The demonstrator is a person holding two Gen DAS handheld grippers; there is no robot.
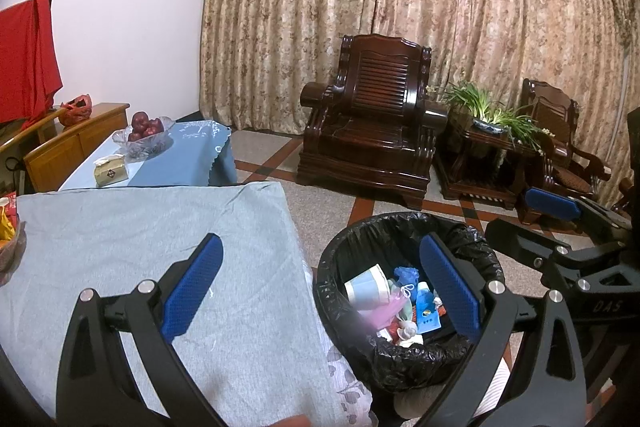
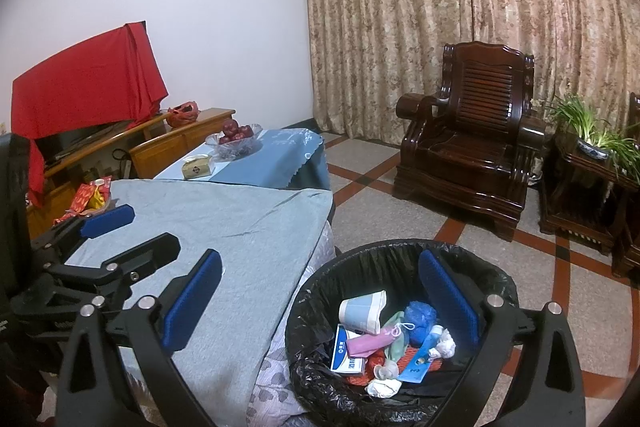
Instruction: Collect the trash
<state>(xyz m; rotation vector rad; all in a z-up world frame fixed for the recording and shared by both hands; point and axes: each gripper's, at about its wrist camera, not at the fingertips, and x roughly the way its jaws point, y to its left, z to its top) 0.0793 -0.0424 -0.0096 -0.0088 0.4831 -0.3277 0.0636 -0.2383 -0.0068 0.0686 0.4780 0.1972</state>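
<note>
A bin with a black liner [image 1: 404,227] [image 2: 384,251] stands on the floor beside a table under a grey cloth [image 1: 160,227] [image 2: 224,215]. Inside lie several pieces of trash: a paper cup [image 2: 362,311], a pink mask [image 2: 368,343], a blue box [image 2: 346,351], crumpled tissue [image 2: 382,387]. My left gripper [image 1: 320,287] is open and empty, spanning the table edge and the bin. My right gripper [image 2: 320,291] is open and empty above the bin; it also shows in the left wrist view [image 1: 532,219].
A blue-clothed table [image 2: 276,151] holds a glass bowl of apples [image 2: 236,137] and a tissue box [image 2: 197,166]. Snack packets [image 2: 92,197] lie at the grey table's far left. Dark wooden armchairs [image 2: 476,143] and a potted plant [image 2: 592,135] stand before the curtains.
</note>
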